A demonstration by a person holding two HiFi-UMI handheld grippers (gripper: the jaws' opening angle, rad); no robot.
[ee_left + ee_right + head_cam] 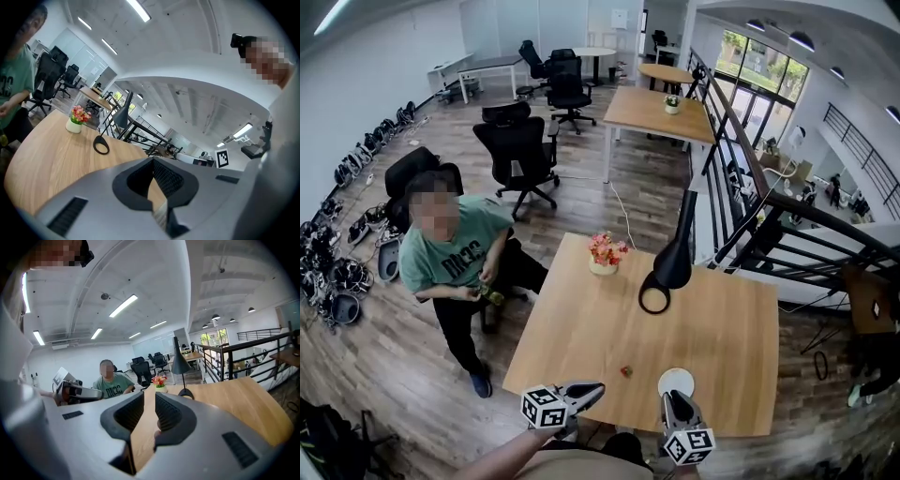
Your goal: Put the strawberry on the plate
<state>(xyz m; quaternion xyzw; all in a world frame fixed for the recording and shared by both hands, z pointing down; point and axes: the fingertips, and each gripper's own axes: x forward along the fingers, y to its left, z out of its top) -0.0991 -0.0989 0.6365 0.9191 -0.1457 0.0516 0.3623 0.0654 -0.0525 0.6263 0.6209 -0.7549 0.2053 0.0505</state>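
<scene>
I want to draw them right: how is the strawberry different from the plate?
The strawberry is red; the plate is white. The strawberry is a tiny lump; the plate is a much wider flat circle. The strawberry lies left of the plate, apart from it. Both rest on the wooden table near its front edge.

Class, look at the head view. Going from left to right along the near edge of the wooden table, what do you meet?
left tool → strawberry → plate
</scene>
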